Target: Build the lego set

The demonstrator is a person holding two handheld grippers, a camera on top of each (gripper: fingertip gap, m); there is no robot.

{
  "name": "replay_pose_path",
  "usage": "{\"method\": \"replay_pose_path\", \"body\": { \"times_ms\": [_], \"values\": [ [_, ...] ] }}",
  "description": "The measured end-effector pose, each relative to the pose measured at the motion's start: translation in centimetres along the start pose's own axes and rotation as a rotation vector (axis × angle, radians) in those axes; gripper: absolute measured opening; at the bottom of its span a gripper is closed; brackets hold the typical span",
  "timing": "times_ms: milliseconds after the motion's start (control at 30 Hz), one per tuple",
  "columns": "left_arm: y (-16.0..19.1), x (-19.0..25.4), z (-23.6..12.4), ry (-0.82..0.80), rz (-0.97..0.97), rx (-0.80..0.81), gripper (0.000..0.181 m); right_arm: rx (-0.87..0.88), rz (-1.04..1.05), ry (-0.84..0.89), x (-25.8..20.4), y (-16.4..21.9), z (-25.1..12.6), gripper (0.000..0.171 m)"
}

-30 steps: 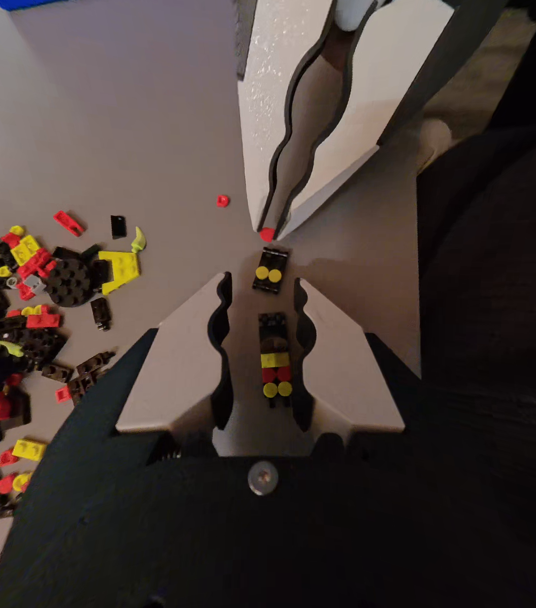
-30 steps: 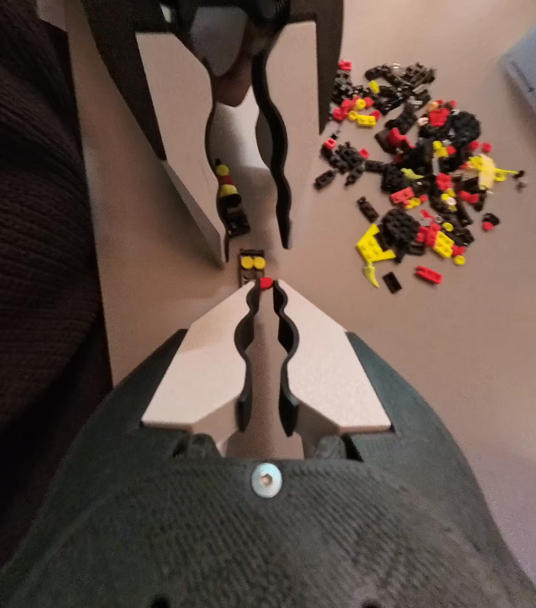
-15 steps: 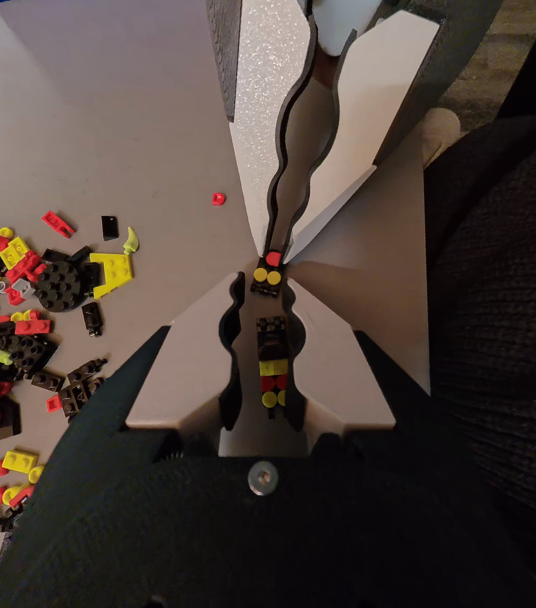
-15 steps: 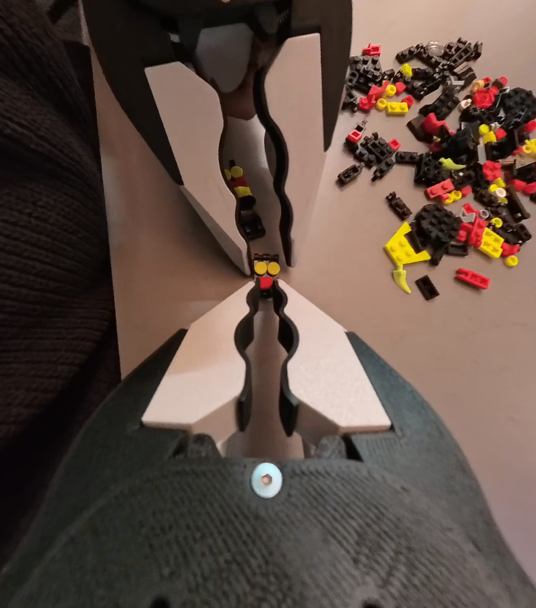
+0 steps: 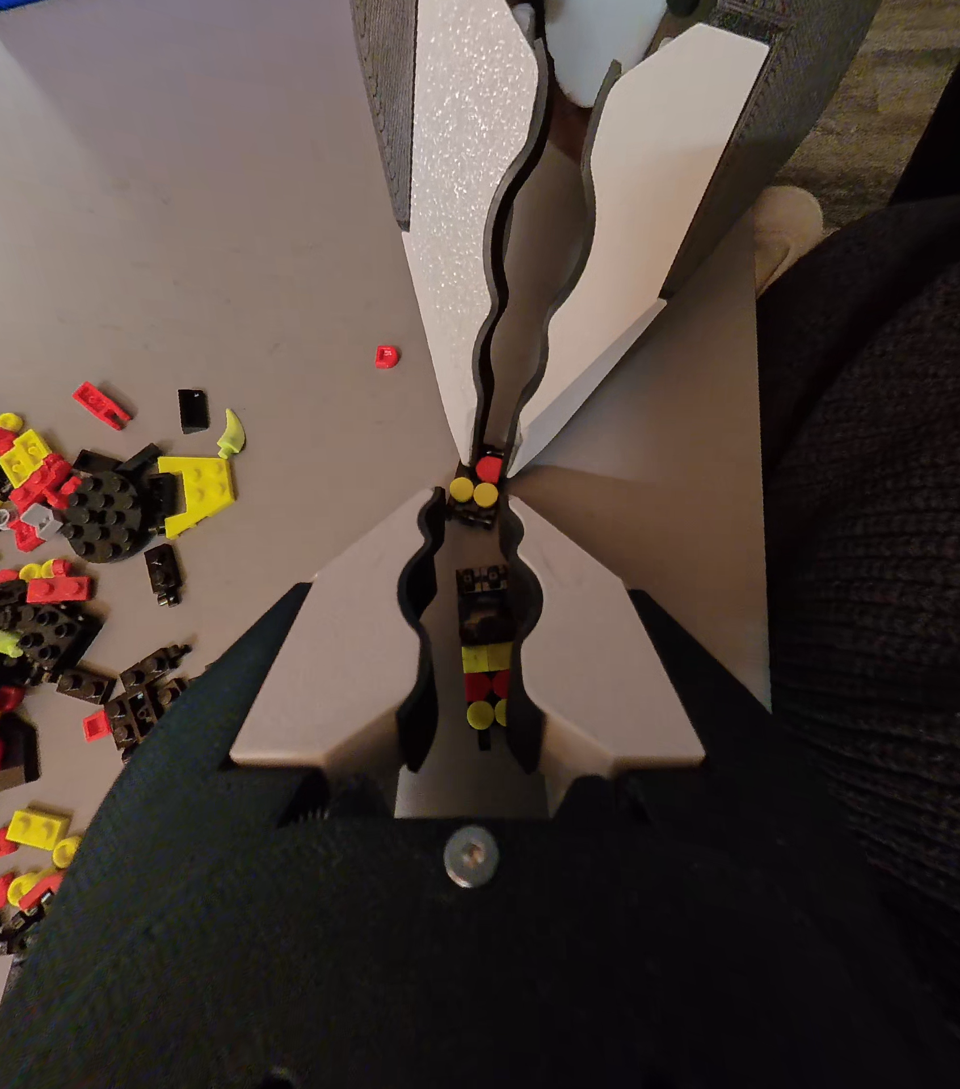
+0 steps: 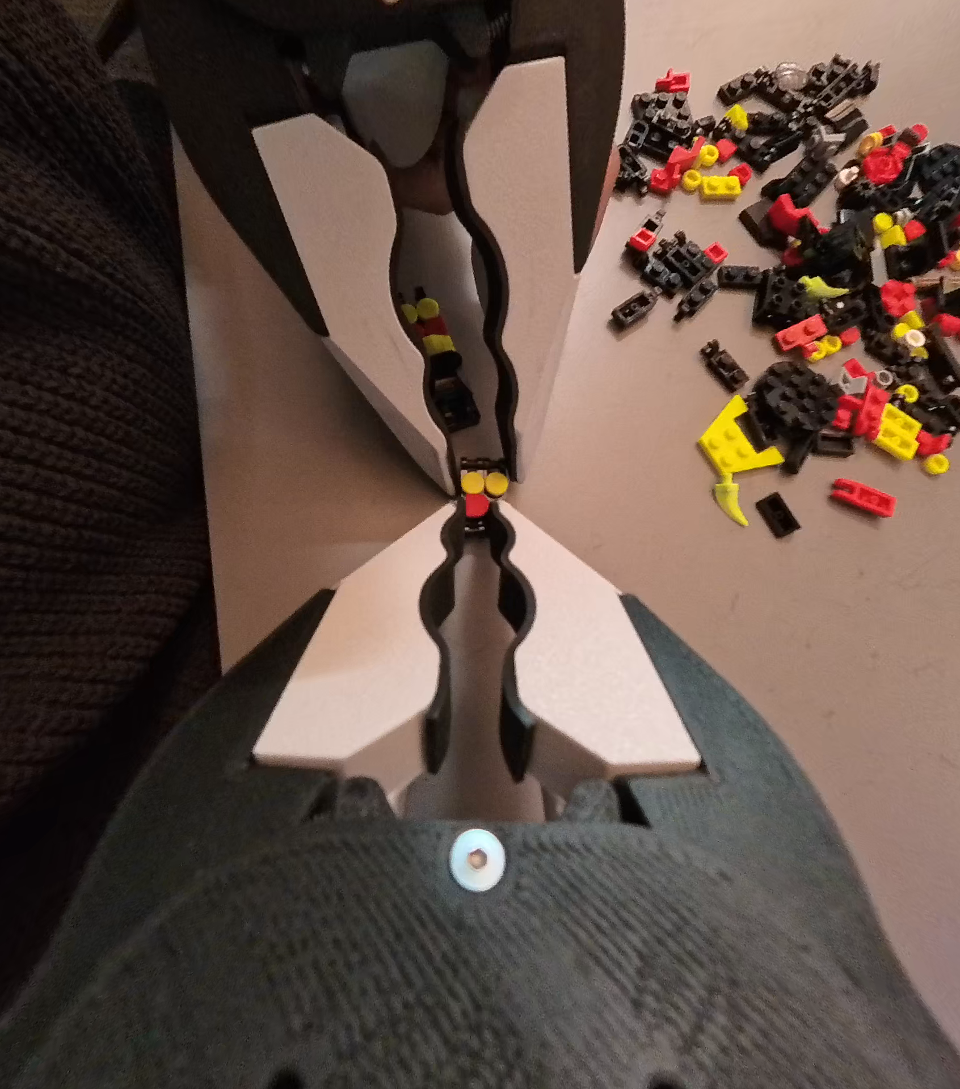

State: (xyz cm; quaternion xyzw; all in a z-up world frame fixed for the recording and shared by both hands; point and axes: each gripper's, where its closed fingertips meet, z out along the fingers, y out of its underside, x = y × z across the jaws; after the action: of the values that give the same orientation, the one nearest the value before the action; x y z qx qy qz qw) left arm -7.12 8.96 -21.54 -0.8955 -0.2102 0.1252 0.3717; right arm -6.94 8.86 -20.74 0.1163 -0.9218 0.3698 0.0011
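The two grippers meet tip to tip over the grey table (image 5: 183,224); between them sits a small black plate (image 5: 473,501) with two yellow round studs (image 5: 473,490) on top; the left gripper (image 5: 469,512) has its tips pressed against the sides of this black plate, so it is clenched on it; the right gripper (image 6: 476,518) comes in from the other side with its tips close together around a red round stud (image 6: 476,505), which sits on the black plate right next to the yellow ones; the right gripper is pinching that red stud; I cannot tell if the red stud is pushed all the way down. Farther back between the left gripper's fingers (image 5: 348,636) lies a longer little build (image 5: 486,654) on the table, black at one end, then yellow, then red, then yellow round studs; it touches no finger that I can see. Off to one side is a big pile of loose bricks (image 6: 855,265) in black, red and yellow; near its edge are a yellow wedge plate (image 5: 200,492), a black round plate (image 5: 103,521), a lime green claw piece (image 5: 233,439), a red flat piece (image 5: 101,405) and a small black tile (image 5: 193,411); one tiny red piece (image 5: 387,356) lies alone, apart from the pile. A dark knitted sleeve (image 6: 53,412) fills the side by the table edge.
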Motion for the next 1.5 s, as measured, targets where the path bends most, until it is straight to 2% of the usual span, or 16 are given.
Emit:
{"method": "replay_pose_path", "body": {
  "times_ms": [233,1267,1500],
  "values": [
    [0.01,0.04,0.00,0.000,-0.001,-0.001,0.016,0.000,-0.007,0.010,0.04,-0.05,-0.32,0.010],
    [0.01,0.08,0.05,0.008,-0.020,-0.006,0.015,-0.040,-0.178,0.060,-0.13,-0.22,-0.01,0.000],
    [0.01,0.06,0.04,0.006,-0.024,-0.008,0.015,-0.045,-0.149,0.065,-0.14,-0.17,-0.01,0.000]
  ]
}}
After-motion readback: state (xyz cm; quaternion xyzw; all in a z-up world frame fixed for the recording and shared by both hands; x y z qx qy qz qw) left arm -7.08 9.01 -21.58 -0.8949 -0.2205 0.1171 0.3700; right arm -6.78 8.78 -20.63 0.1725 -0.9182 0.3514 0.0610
